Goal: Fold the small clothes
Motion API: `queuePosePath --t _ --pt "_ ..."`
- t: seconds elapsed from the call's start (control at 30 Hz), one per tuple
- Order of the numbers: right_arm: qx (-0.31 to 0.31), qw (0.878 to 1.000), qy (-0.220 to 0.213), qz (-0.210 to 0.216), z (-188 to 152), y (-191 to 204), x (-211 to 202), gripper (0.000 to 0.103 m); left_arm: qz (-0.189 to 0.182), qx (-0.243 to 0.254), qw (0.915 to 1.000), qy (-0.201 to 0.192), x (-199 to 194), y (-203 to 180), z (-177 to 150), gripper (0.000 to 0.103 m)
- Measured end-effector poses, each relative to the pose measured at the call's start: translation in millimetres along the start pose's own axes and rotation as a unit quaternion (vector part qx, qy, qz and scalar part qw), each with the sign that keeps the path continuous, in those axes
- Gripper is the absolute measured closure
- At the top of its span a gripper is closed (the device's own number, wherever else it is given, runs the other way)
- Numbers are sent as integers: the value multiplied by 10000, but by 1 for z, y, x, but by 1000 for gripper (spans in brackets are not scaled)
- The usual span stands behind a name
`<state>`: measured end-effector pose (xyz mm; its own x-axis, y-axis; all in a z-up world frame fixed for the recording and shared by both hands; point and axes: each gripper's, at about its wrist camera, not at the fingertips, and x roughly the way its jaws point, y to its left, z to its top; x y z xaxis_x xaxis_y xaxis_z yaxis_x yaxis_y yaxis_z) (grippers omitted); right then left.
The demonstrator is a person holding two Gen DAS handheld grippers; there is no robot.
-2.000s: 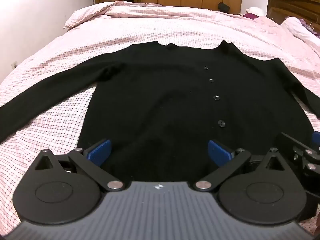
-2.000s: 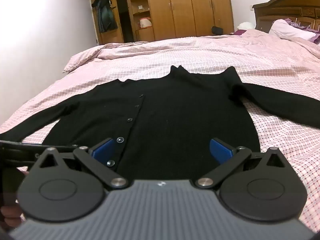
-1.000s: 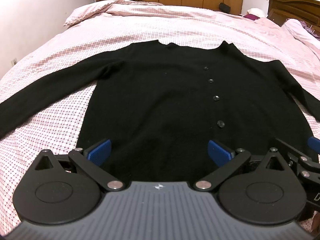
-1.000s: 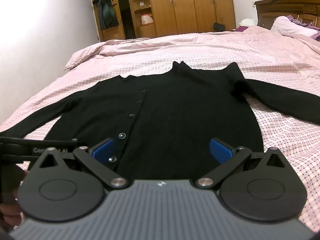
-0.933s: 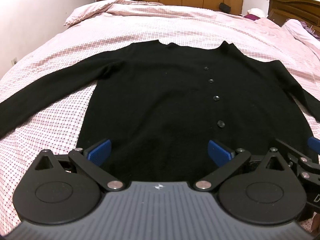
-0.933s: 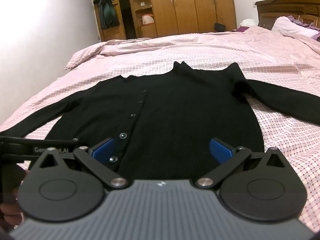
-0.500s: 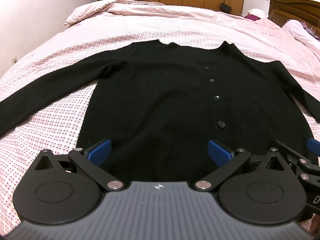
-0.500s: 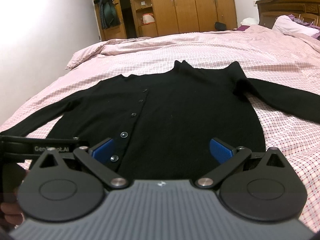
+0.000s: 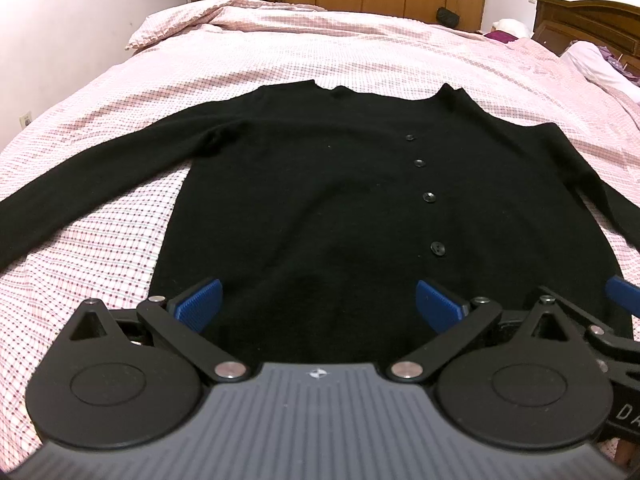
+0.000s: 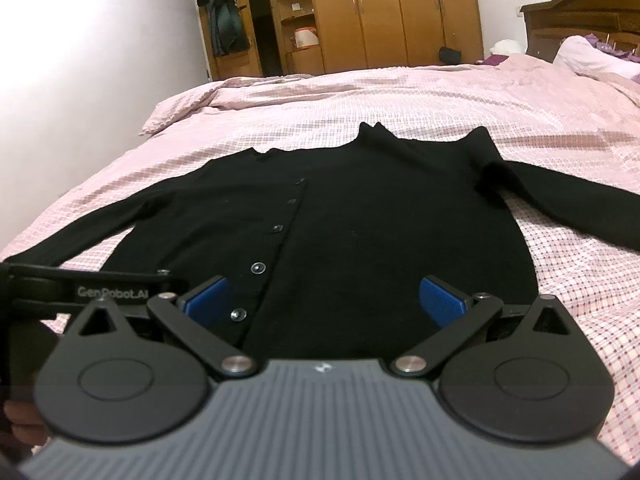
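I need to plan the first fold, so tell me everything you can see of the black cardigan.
The black cardigan looks like a fine knit. It lies flat, front up, on the pink checked bedspread, buttoned shut with a row of small dark buttons. Its neck points away, the hem is nearest, and both sleeves are spread sideways. Neither open claw, left or right, holds it.

We count one black cardigan (image 9: pixel 312 208) on one bed (image 9: pixel 360 52), five buttons (image 10: pixel 257 267) visible on it, two sleeves (image 9: pixel 92 172), and two grippers (image 9: pixel 316 304).

Dim indoor light, blown-out wall (image 9: pixel 60 20) at left, fisheye-bent edges, soft distant focus.
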<state>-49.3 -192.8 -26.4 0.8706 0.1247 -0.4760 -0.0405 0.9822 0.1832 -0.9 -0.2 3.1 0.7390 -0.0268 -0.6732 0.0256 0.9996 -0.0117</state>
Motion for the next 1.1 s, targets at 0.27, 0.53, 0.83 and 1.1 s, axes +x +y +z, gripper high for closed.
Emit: queuePosePath --t 0.27,0.53,0.83,1.1 --pt "29 10000 13 7 0 0 0 0 -4 -7 10000 7 -1 0 0 0" --pt "30 10000 37 44 4 -3 2 0 -78 146 9999 -16 -1 -5 7 0" --pt "469 9989 -1 56 20 -31 -2 0 -133 344 9993 30 6 -14 19 0" --pt "1050 9944 -81 -106 44 -88 -1 0 -291 184 9993 140 21 -17 43 0"
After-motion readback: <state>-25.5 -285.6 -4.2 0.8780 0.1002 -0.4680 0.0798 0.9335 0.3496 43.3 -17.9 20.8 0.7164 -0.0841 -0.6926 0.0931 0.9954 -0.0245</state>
